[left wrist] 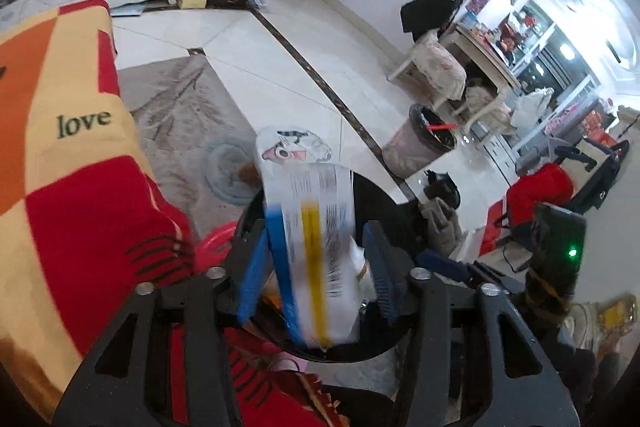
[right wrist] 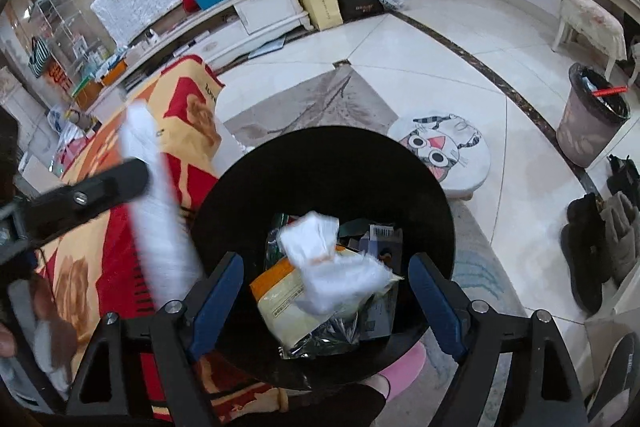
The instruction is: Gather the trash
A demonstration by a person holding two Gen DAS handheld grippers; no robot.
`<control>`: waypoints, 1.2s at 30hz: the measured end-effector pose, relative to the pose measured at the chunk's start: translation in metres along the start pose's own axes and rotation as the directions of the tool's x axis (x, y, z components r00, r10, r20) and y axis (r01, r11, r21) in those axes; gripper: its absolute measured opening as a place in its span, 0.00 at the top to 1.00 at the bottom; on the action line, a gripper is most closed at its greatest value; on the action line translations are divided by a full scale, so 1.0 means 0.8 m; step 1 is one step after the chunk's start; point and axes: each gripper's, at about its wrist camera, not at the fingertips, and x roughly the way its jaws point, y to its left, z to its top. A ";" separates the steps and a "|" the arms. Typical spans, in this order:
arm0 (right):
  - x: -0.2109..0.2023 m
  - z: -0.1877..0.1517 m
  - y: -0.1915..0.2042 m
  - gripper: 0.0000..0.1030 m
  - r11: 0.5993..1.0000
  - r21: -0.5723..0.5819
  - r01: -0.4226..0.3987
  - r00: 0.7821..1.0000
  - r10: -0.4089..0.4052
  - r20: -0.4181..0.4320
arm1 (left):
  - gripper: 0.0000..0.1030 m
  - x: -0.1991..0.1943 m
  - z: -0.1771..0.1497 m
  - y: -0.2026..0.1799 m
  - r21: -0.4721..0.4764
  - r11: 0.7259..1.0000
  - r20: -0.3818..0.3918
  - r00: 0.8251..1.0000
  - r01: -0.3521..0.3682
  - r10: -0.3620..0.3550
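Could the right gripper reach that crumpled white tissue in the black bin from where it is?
Probably yes. The right gripper is open and sits right over the black bin, and the white tissue lies on top of the other trash between its fingers, with nothing covering it.

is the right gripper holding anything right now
No. In the right wrist view the right gripper has its fingers spread wide and empty above the black bin, with the white crumpled wrapper loose between them.

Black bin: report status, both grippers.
Left gripper open around a blurred white packet over the black bin. Right gripper open, empty, above the bin. White wrapper atop trash inside. Nothing blocking.
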 end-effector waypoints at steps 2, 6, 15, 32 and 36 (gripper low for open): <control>-0.003 -0.002 -0.001 0.20 1.000 0.005 0.006 1.000 -0.006 0.011 | 0.40 -0.002 -0.002 0.001 0.001 1.000 0.008 1.000 -0.006 0.006; -0.011 -0.004 0.003 0.20 1.000 0.015 0.002 0.999 -0.002 0.039 | 0.40 -0.016 -0.009 0.002 0.023 0.997 0.029 0.997 -0.070 0.069; -0.034 -0.023 0.039 0.20 0.993 -0.048 0.104 0.984 -0.095 0.153 | 0.40 -0.059 -0.036 -0.002 0.078 0.977 0.124 0.975 -0.196 0.186; -0.084 -0.044 0.084 0.20 0.987 -0.047 0.152 0.936 -0.128 0.328 | 0.40 -0.127 -0.080 -0.029 0.186 0.917 0.306 0.907 -0.353 0.288; -0.091 -0.047 0.093 0.20 0.983 -0.049 0.177 0.922 -0.148 0.357 | 0.40 -0.137 -0.082 -0.025 0.170 0.925 0.328 0.905 -0.338 0.271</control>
